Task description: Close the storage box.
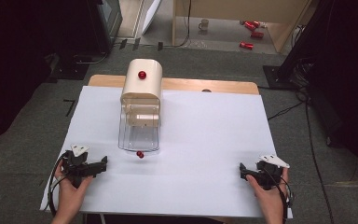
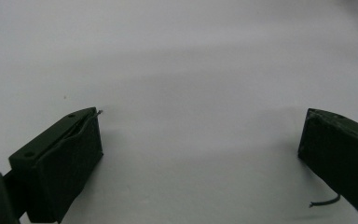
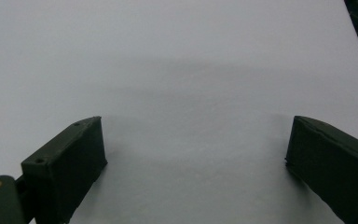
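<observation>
Cream container (image 1: 141,84) with clear drawer (image 1: 139,135) seen at centre far, small red ball (image 1: 140,154) just near it, left gripper (image 1: 103,163) and right gripper (image 1: 242,170) held spread, well apart from it, 2 empty on white sheet (image 1: 205,140).

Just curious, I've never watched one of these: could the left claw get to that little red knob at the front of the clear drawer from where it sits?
Probably yes. The left claw is open, and bare white table lies between it and the red knob.
</observation>
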`<state>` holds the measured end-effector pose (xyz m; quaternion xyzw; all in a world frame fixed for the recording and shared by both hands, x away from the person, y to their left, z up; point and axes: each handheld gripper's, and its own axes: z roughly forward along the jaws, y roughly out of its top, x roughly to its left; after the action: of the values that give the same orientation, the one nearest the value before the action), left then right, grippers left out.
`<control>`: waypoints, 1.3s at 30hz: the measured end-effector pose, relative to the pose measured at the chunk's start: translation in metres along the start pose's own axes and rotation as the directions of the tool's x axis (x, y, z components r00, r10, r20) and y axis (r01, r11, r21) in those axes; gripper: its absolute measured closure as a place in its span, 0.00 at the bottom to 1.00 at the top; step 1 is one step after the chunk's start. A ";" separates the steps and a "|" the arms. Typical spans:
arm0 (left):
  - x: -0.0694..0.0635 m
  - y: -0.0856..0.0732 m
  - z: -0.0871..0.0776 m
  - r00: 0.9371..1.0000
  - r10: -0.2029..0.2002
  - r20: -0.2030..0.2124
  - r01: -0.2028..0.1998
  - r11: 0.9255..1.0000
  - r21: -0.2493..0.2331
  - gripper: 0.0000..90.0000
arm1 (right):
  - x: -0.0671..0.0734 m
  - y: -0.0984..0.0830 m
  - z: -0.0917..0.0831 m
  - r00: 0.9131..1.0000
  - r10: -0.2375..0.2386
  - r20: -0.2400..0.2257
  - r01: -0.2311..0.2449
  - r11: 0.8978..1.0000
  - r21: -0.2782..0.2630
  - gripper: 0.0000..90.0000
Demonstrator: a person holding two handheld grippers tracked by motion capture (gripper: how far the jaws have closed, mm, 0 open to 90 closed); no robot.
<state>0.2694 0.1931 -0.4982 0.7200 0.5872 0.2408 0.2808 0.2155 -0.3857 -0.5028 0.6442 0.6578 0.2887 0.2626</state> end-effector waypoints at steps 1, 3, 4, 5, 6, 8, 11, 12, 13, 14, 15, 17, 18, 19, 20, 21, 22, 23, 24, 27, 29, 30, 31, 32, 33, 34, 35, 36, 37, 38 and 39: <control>0.000 0.000 0.000 1.000 0.000 0.000 0.000 1.000 0.000 0.00 | 0.001 0.000 -0.001 1.000 0.005 0.007 -0.005 1.000 0.001 0.05; 0.000 0.000 0.000 1.000 0.000 0.000 0.000 1.000 0.000 0.00 | 0.003 0.000 -0.001 1.000 0.014 0.017 -0.014 1.000 0.003 0.05; 0.000 0.000 0.000 1.000 0.000 0.000 0.000 1.000 -0.001 0.00 | 0.004 0.000 -0.002 1.000 0.019 0.021 -0.019 1.000 0.005 0.05; 0.000 0.000 0.000 1.000 0.000 0.000 0.000 1.000 0.000 0.00 | 0.006 0.000 -0.003 1.000 0.023 0.018 -0.023 1.000 0.008 0.05; 0.000 0.000 0.000 1.000 0.000 0.000 0.000 1.000 0.000 0.00 | 0.007 0.000 -0.004 1.000 0.022 0.014 -0.022 1.000 0.004 0.05; 0.000 0.000 0.000 1.000 0.000 0.000 0.000 1.000 -0.001 0.00 | 0.010 0.002 -0.006 0.999 0.032 0.007 -0.032 0.999 -0.005 0.05; 0.000 0.000 0.000 1.000 0.000 0.000 0.000 1.000 -0.001 0.00 | 0.015 0.005 -0.010 0.999 0.037 -0.009 -0.037 0.999 -0.015 0.05; 0.000 0.000 0.000 1.000 0.000 0.000 0.000 1.000 0.000 0.00 | 0.017 0.006 -0.012 0.999 0.037 -0.012 -0.037 0.999 -0.014 0.05; 0.000 0.000 0.000 1.000 0.000 0.000 0.000 1.000 0.000 0.00 | 0.019 0.007 -0.013 0.999 0.035 -0.017 -0.035 0.999 -0.014 0.05; 0.000 0.000 0.000 1.000 0.000 0.000 0.000 1.000 0.000 0.00 | 0.022 0.008 -0.013 0.999 0.032 -0.022 -0.032 0.999 -0.014 0.05; 0.000 0.000 0.000 1.000 0.000 0.000 0.000 1.000 0.000 0.00 | 0.022 0.008 -0.013 0.999 0.032 -0.022 -0.032 0.999 -0.014 0.05; 0.000 0.000 0.000 1.000 0.000 0.000 0.000 1.000 0.000 0.00 | 0.029 0.011 -0.016 0.999 0.020 -0.035 -0.020 1.000 -0.012 0.05; 0.000 0.000 0.000 1.000 0.001 0.000 -0.001 1.000 0.001 0.00 | 0.035 0.013 -0.018 0.999 0.003 -0.042 -0.004 1.000 -0.020 0.07; 0.000 0.000 0.000 1.000 0.001 0.000 -0.001 1.000 0.001 0.00 | 0.038 0.015 -0.019 0.999 -0.001 -0.049 0.000 1.000 -0.024 0.07; 0.000 0.000 0.000 1.000 0.001 0.000 -0.001 1.000 0.001 0.00 | 0.042 0.016 -0.021 0.998 -0.004 -0.061 0.002 1.000 -0.027 0.07; 0.000 0.000 0.000 1.000 0.001 0.000 -0.001 1.000 0.001 0.00 | 0.042 0.016 -0.021 0.998 -0.004 -0.061 0.002 1.000 -0.027 0.07; 0.000 0.000 0.000 1.000 0.001 0.000 -0.001 1.000 0.001 0.00 | 0.050 0.020 -0.023 0.997 -0.019 -0.077 0.017 0.999 -0.034 0.07; 0.000 0.000 0.000 1.000 0.001 0.000 -0.001 1.000 0.001 0.00 | 0.054 0.022 -0.023 0.996 -0.026 -0.083 0.023 0.999 -0.037 0.07; 0.000 0.000 0.000 1.000 0.001 0.000 -0.001 1.000 0.000 0.00 | 0.058 0.024 -0.024 0.995 -0.029 -0.090 0.025 0.999 -0.039 0.07; 0.000 0.000 0.000 1.000 0.001 0.000 -0.001 1.000 0.001 0.00 | 0.069 0.030 -0.026 0.993 -0.034 -0.112 0.029 0.999 -0.044 0.08; 0.000 0.000 0.000 1.000 0.001 0.000 -0.001 1.000 0.001 0.00 | 0.077 0.034 -0.027 0.991 -0.044 -0.124 0.038 0.998 -0.050 0.08; 0.000 0.000 0.000 1.000 0.001 0.000 -0.001 1.000 0.001 0.00 | 0.081 0.035 -0.027 0.990 -0.051 -0.131 0.044 0.998 -0.052 0.08; 0.000 0.000 0.000 1.000 0.001 0.000 -0.001 1.000 0.001 0.00 | 0.085 0.037 -0.027 0.989 -0.056 -0.138 0.049 0.997 -0.052 0.08; 0.000 0.000 0.000 1.000 0.001 0.000 -0.001 1.000 0.001 0.00 | 0.088 0.038 -0.027 0.988 -0.061 -0.144 0.054 0.997 -0.052 0.08; 0.000 0.000 0.000 1.000 0.000 0.000 0.000 1.000 0.000 0.00 | 0.091 0.039 -0.027 0.987 -0.065 -0.148 0.058 0.997 -0.051 0.08; 0.000 0.000 0.000 1.000 0.000 0.000 0.000 1.000 -0.001 0.00 | 0.094 0.041 -0.027 0.985 -0.072 -0.154 0.064 0.997 -0.052 0.08; 0.000 0.000 0.000 1.000 0.000 0.000 0.000 1.000 -0.001 0.00 | 0.094 0.041 -0.027 0.985 -0.072 -0.154 0.064 0.997 -0.052 0.08; 0.000 0.000 0.000 1.000 0.000 -0.001 0.000 1.000 -0.001 0.00 | 0.100 0.043 -0.026 0.984 -0.079 -0.160 0.071 0.996 -0.053 0.08; 0.000 0.000 0.000 1.000 0.000 -0.001 0.000 1.000 -0.001 0.00 | 0.103 0.044 -0.026 0.983 -0.079 -0.164 0.071 0.996 -0.053 0.08; 0.000 0.000 0.000 1.000 0.000 -0.001 0.000 1.000 -0.001 0.00 | 0.105 0.045 -0.026 0.982 -0.084 -0.168 0.075 0.996 -0.055 0.08; 0.000 0.000 0.000 1.000 0.000 0.000 0.000 1.000 -0.001 0.00 | 0.107 0.046 -0.025 0.981 -0.086 -0.172 0.078 0.995 -0.057 0.08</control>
<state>0.2694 0.1931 -0.4982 0.7199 0.5872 0.2412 0.2808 0.2258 -0.2795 -0.4493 0.5819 0.6969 0.3494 0.2316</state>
